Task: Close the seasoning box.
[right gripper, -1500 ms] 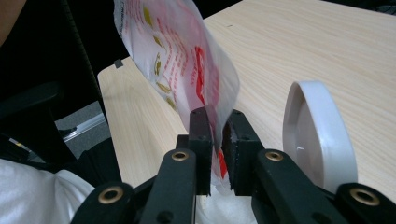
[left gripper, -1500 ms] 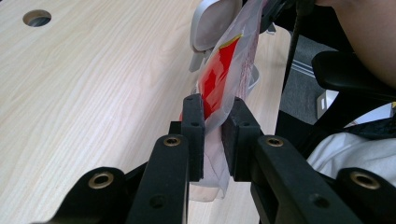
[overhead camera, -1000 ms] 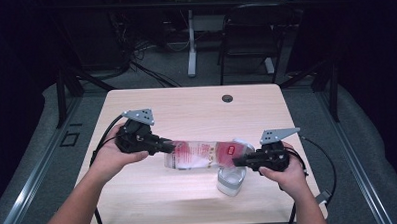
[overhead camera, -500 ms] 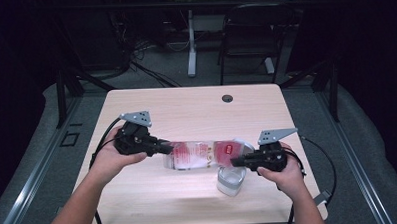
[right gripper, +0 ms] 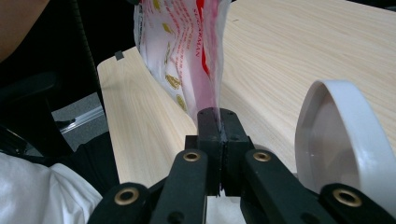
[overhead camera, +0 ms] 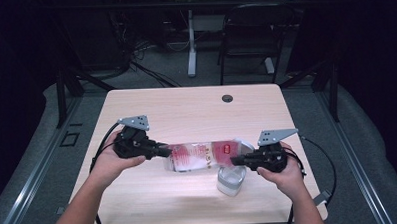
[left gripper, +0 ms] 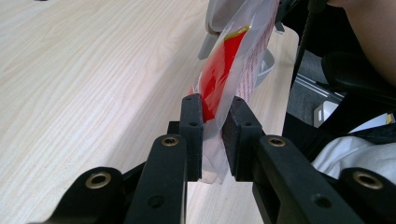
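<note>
Above the table (overhead camera: pixel 186 107), packet (overhead camera: pixel 203 156) stretched lengthwise left-right, left gripper (overhead camera: pixel 163 152) and right gripper (overhead camera: pixel 237 161) fingers clamping its ends.

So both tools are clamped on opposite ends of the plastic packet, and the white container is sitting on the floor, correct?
Not quite. The left tool and right tool do clamp the plastic packet by its ends, but the white container sits on the table, under the packet, as the high view shows.
</note>
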Demonstrator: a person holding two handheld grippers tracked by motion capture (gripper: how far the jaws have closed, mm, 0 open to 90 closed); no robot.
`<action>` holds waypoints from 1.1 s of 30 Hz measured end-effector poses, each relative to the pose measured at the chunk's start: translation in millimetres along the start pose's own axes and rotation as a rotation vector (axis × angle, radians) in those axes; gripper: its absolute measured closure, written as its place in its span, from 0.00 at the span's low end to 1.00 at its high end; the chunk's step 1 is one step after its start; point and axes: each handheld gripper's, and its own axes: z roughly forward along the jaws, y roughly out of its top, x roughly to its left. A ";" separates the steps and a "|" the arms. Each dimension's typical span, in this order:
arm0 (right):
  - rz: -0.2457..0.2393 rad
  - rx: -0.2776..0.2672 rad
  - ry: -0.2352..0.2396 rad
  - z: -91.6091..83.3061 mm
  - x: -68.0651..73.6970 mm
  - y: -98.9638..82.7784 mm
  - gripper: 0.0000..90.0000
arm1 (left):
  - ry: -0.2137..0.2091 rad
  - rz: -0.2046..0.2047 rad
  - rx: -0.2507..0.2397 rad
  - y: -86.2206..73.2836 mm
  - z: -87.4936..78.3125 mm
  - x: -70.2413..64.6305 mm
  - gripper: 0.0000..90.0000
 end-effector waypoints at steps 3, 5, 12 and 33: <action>-0.001 -0.005 -0.001 0.2 0.5 0.5 1.00 | -0.005 -0.008 -0.005 -3.1 1.3 0.9 0.87; -0.001 -0.007 -0.003 -0.2 0.5 1.1 1.00 | -0.004 -0.010 -0.008 -5.4 2.1 1.3 0.87; -0.004 -0.034 -0.009 -2.2 2.8 3.5 1.00 | -0.006 -0.024 -0.001 -15.6 7.7 2.6 0.87; 0.007 -0.059 0.037 0.1 2.4 25.0 1.00 | 0.013 -0.027 0.026 -42.1 22.0 5.8 0.87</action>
